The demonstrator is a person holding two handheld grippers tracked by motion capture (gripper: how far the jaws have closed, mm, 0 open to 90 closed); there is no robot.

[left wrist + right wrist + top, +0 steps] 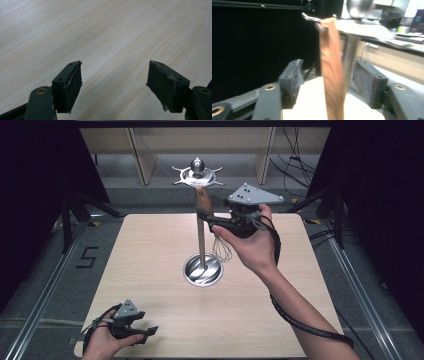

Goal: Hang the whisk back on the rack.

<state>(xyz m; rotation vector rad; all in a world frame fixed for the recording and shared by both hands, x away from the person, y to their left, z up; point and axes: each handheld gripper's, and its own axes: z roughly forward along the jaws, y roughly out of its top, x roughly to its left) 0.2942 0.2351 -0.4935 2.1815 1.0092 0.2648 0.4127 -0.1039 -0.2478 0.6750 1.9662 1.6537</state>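
A metal utensil stand (202, 240) rises from a round base (202, 270) at the middle of the table, topped by a hooked disc (198, 174). A whisk hangs from one hook by its wooden handle (203, 200), its wire end (223, 251) low beside the pole. My right gripper (204, 216) is open, held high, one jaw on each side of the handle. In the right gripper view the wooden handle (332, 62) stands between the spread jaws of the right gripper (328, 75) without touching them, the pole (349, 57) just behind. My left gripper (150, 332) lies open near the front left corner; in its own view the left gripper (115, 75) holds nothing.
The light wooden table (150, 250) has bare surface all around the stand's base. Dark curtains flank both sides, and wooden frame legs and cables stand on the floor behind the table. A cable trails from the right gripper along the forearm (300, 325).
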